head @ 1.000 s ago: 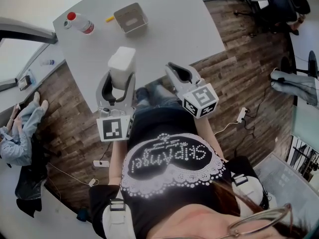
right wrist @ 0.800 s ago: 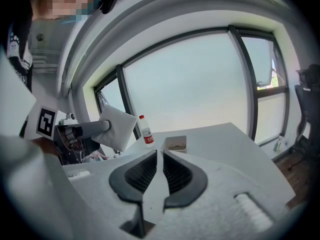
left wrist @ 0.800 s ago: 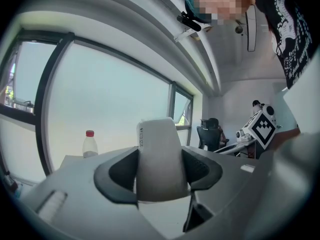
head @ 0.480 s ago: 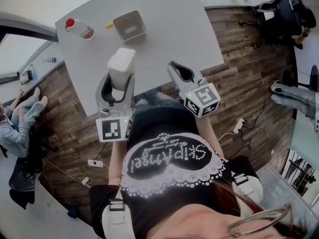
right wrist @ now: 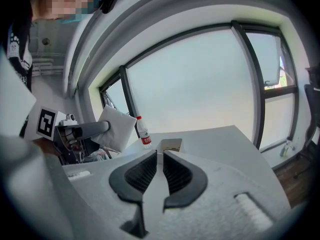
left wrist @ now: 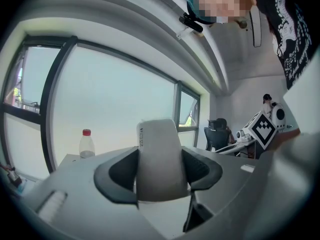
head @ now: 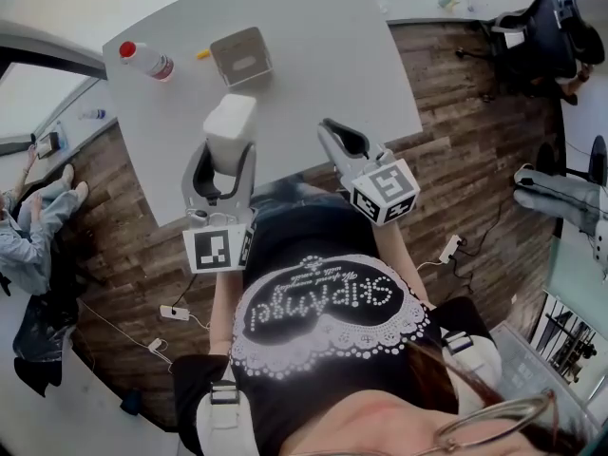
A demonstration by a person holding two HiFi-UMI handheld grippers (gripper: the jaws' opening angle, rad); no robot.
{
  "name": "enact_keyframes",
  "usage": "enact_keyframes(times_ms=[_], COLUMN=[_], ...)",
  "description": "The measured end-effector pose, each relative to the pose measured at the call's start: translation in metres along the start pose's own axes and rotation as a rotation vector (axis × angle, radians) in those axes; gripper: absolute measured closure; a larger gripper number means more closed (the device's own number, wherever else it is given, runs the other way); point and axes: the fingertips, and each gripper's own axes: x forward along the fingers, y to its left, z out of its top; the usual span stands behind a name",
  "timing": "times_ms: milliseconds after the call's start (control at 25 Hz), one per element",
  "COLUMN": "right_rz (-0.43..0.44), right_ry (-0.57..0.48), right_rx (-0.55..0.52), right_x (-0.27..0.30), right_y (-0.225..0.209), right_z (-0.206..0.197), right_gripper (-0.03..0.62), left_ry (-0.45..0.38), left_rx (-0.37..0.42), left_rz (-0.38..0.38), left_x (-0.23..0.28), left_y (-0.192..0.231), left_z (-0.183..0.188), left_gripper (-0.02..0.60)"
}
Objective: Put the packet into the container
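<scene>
At the far left of the head view, a person in blue jeans sits on the brown wood floor. Next comes the big grey table.

On the table's far left corner stands a clear plastic bottle w/ a red cap. Just right of it lies a small yellow thing, too small for us to tell what it is. Right beside that sits the open grey square container.

Nearer to us is the L gripper. Its jaws are spread wide & pinch a puffy white packet. In the left gripper view we see both dark pads press on the packet's sides. The packet stands upright btw them & sticks out past the tips. It is held up over the near part of the table, on our side of the container & apart from it. It is not in the container.

To the right, apart from the L gripper, is the R gripper. Its jaws are pressed almost together w/ only a thin slit, & nothing is btw them. In the right gripper view it points toward the container.

At the far right, dark office chairs stand on the floor.
</scene>
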Motion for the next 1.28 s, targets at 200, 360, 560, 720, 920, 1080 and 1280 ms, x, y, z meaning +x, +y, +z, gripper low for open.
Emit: enact_keyframes(times_ms=[200,360,560,720,920,1080,1280], right_rz=[-0.003,-0.015,-0.034,-0.048,-0.052,-0.056,-0.067], right_ry=[0.003,0.004,-0.001,0.0,0.001,-0.003,-0.011], right_rx=[0.009,0.017,0.031,0.04,0.045,0.04,0.023], right_x=[0.0,0.007,0.011,0.013,0.016,0.016,0.018], right_y=[0.002,0.007,0.004,0.002,0.0,0.002,0.002], right_z=[0.001,0.003,0.009,0.009,0.009,0.01,0.013], right_gripper=[0.556,0.556,0.557,0.557,0.557,0.557,0.557], left_ry=[0.011,0.02,0.023,0.026,0.034,0.03,0.028], left_rx=[0.006,0.01,0.019,0.021,0.014,0.014,0.018], left_rz=[-0.004,-0.012,-0.024,-0.033,-0.039,-0.042,-0.04], left_x=[0.0,0.002,0.011,0.014,0.016,0.015,0.015], left_y=[0.003,0.014,0.021,0.024,0.025,0.026,0.03], left_z=[0.001,0.003,0.01,0.012,0.009,0.01,0.012], left_gripper=[0.319,0.319,0.319,0.319,0.319,0.319,0.319])
